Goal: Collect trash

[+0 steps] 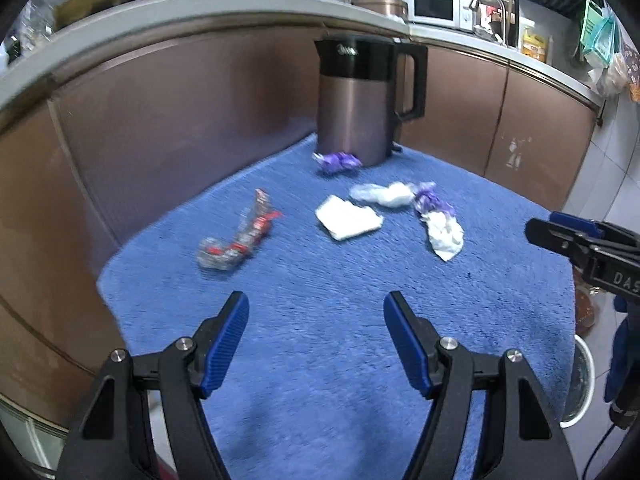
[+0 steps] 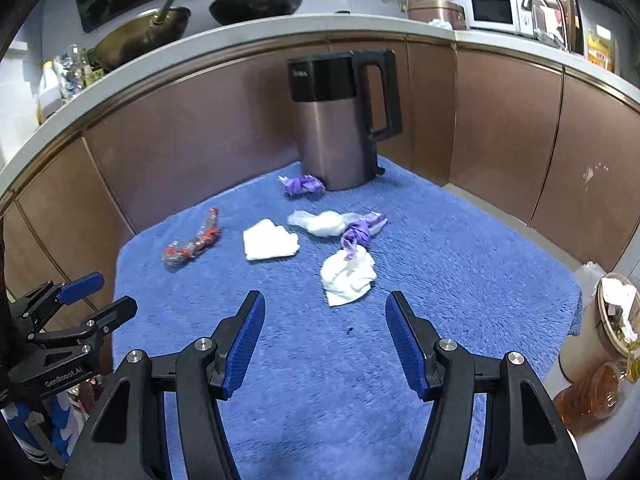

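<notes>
Several pieces of trash lie on a blue fluffy mat [image 1: 320,340] [image 2: 440,280]. A clear and red wrapper [image 1: 240,236] [image 2: 192,242] lies at the left. A folded white tissue [image 1: 348,222] [image 2: 270,244] lies mid-mat. A clear plastic wrap [image 1: 382,193] [image 2: 324,223] and a purple wrapper with a crumpled white tissue [image 1: 444,232] [image 2: 348,276] lie to the right. Another purple wrapper [image 1: 338,161] [image 2: 303,185] lies by the kettle. My left gripper [image 1: 316,304] [image 2: 92,292] is open and empty over the near mat. My right gripper [image 2: 325,304] [image 1: 560,232] is open and empty, just short of the crumpled tissue.
A metal kettle [image 1: 360,100] [image 2: 340,120] with a black handle stands at the mat's far edge, against brown cabinet doors [image 1: 160,120]. A bin with trash [image 2: 616,320] stands on the floor at the right of the mat. A counter with pans [image 2: 256,4] runs behind.
</notes>
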Available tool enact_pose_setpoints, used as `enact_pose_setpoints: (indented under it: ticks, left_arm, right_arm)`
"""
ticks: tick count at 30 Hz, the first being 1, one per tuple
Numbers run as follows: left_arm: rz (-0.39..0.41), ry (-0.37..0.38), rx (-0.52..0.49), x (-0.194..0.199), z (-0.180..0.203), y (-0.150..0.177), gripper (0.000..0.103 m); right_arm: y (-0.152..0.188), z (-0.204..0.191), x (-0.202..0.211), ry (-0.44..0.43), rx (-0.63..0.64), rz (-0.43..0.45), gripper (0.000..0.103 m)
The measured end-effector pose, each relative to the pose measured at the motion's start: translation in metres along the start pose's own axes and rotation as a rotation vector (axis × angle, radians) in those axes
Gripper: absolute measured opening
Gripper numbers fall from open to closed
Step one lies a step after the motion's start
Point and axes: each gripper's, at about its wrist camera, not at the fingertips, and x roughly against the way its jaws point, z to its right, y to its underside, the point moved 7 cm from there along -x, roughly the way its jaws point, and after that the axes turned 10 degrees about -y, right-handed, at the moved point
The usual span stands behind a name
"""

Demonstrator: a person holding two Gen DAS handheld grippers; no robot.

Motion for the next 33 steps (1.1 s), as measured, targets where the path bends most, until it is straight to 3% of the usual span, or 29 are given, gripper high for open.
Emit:
enact_pose_setpoints:
  ticks: [7, 18, 28, 31, 33]
  left_arm:
    - [-0.077, 0.134, 0.005, -0.057, 0.022, -0.019, 0.068]
    - [-0.134, 0.125, -0.049, -0.163, 0.043, -0.069, 0.068]
    - [-0.204, 0.160, -0.055, -0.204, 0.056, -0.070, 0.068]
    - [-0.190, 0.167, -0.049, -0.203, 0.054, -0.068, 0.066]
    - [-0.184, 0.171, -0.052, -0.198, 0.055, -0.065, 0.052]
  right_arm:
    - [0.004, 0.032, -0.043, -0.013, -0.043, -0.046, 0.067]
    - [-0.006, 0.051, -0.117, -0.060, -0.088, -0.099, 0.067]
    - [-0.005, 0.057, -0.153, -0.037, -0.096, -0.141, 0.067]
    - [-0.002, 0.056, -0.155, -0.026, -0.085, -0.148, 0.051]
    - [-0.001, 0.055, -0.154, -0.025, -0.079, -0.151, 0.034]
